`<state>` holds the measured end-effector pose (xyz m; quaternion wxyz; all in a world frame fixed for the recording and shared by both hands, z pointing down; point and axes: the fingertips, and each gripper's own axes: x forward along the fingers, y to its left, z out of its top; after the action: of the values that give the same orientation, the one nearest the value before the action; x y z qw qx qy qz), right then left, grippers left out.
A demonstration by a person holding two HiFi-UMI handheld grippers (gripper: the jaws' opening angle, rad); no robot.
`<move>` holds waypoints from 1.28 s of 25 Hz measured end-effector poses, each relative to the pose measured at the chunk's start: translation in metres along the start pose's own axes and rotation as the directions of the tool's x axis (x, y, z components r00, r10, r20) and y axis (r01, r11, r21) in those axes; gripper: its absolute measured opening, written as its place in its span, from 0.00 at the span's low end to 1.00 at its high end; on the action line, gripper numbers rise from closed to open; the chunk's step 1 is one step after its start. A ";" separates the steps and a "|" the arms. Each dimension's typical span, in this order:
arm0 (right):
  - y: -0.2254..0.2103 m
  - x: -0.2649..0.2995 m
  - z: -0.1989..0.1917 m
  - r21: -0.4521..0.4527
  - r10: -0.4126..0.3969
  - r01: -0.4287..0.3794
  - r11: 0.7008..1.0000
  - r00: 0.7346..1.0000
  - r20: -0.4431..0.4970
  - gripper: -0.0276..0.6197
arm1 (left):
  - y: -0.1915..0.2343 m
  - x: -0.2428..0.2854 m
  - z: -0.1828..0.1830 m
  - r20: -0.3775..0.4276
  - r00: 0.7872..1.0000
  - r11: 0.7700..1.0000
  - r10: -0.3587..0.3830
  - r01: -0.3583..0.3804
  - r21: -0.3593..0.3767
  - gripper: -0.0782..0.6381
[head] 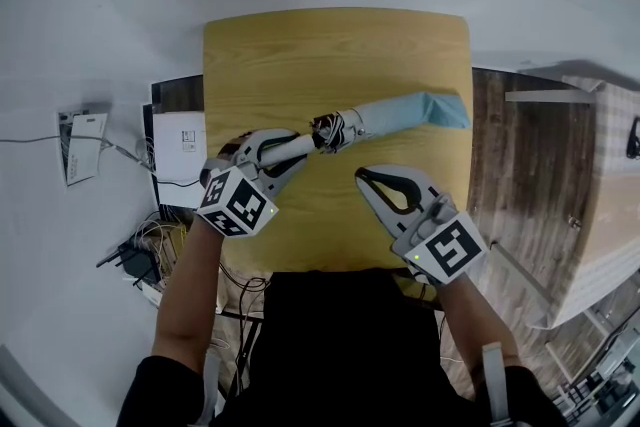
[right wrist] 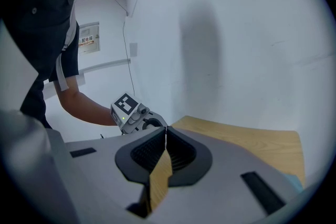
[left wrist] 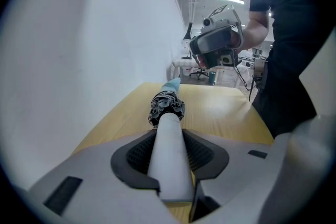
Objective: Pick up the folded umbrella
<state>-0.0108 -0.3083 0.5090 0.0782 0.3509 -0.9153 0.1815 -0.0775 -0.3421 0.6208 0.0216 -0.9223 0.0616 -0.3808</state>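
Note:
The folded umbrella (head: 400, 113) lies slantwise across the wooden table (head: 300, 55), its light-blue canopy toward the right and its white handle (head: 287, 150) toward the left. My left gripper (head: 300, 151) is shut on that handle, and the handle end is raised off the table. In the left gripper view the handle (left wrist: 170, 155) runs between both pads, with the dark bunched ribs (left wrist: 167, 105) just beyond them. My right gripper (head: 372, 177) hovers near the table's front right, shut with nothing in it. In the right gripper view its tips (right wrist: 165, 131) meet, and my left gripper (right wrist: 131, 113) shows beyond them.
White papers (head: 180, 135) and a tangle of cables (head: 140, 255) lie on the floor left of the table. A dark wood-patterned board (head: 520, 165) and pale furniture (head: 610, 195) stand to the right. A white wall (left wrist: 94, 44) runs close along the table's far side.

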 end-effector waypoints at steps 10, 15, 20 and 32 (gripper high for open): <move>0.016 -0.010 0.014 -0.036 -0.005 0.006 0.999 1.000 0.024 0.07 | -0.001 -0.024 0.036 0.027 0.999 0.996 0.036 -0.038 0.081 0.32; 0.022 -0.014 0.020 -0.042 -0.003 0.004 0.999 1.000 0.029 0.07 | -0.003 -0.034 0.043 0.030 0.998 0.995 0.056 -0.058 0.078 0.32; 0.027 -0.016 0.026 -0.056 -0.001 0.002 0.998 0.999 0.033 0.08 | -0.004 -0.046 0.051 0.040 0.997 0.994 0.070 -0.073 0.077 0.32; 0.043 -0.023 0.043 -0.114 0.006 0.000 0.993 0.999 0.050 0.07 | 0.014 -0.107 0.102 0.199 0.961 0.978 0.193 -0.205 0.037 0.32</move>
<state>-0.0231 -0.2815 0.4508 0.0750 0.3491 -0.9263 0.1202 -0.0818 -0.3423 0.4720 0.0922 -0.9432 0.1406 -0.2865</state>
